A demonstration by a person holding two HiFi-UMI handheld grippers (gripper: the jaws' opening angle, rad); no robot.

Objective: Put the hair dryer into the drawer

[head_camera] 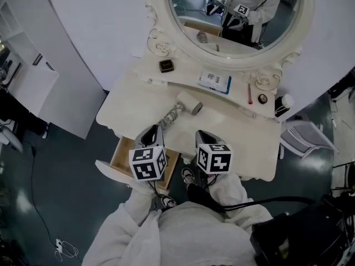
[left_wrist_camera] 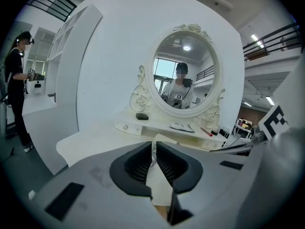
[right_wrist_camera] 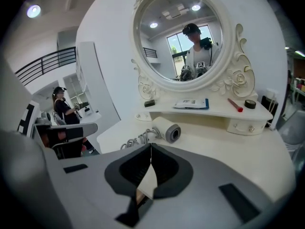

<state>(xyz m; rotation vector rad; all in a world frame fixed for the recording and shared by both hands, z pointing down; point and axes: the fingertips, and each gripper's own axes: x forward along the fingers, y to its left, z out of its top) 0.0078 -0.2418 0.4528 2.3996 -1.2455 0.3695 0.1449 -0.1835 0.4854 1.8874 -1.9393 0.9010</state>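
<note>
A white hair dryer (head_camera: 189, 103) lies on its side on the white dressing table (head_camera: 249, 143), its coiled grey cord (head_camera: 171, 117) trailing toward the front edge. In the right gripper view the hair dryer (right_wrist_camera: 167, 128) lies just beyond the jaws, nozzle toward me. The drawer (head_camera: 118, 155) stands pulled open under the table's front left, showing its wooden inside. My left gripper (head_camera: 151, 135) hovers over the table edge near the cord, jaws shut and empty. My right gripper (head_camera: 203, 136) sits beside it, also shut with nothing held. Neither touches the dryer.
On the raised shelf under the oval mirror (head_camera: 236, 15) sit a small black box (head_camera: 166, 65), a booklet (head_camera: 214, 80), a red pen (head_camera: 250, 93), a black roll (head_camera: 262, 98) and a bottle (head_camera: 284, 103). A chair (head_camera: 305, 137) stands right of the table. Another person (left_wrist_camera: 16, 80) stands far left.
</note>
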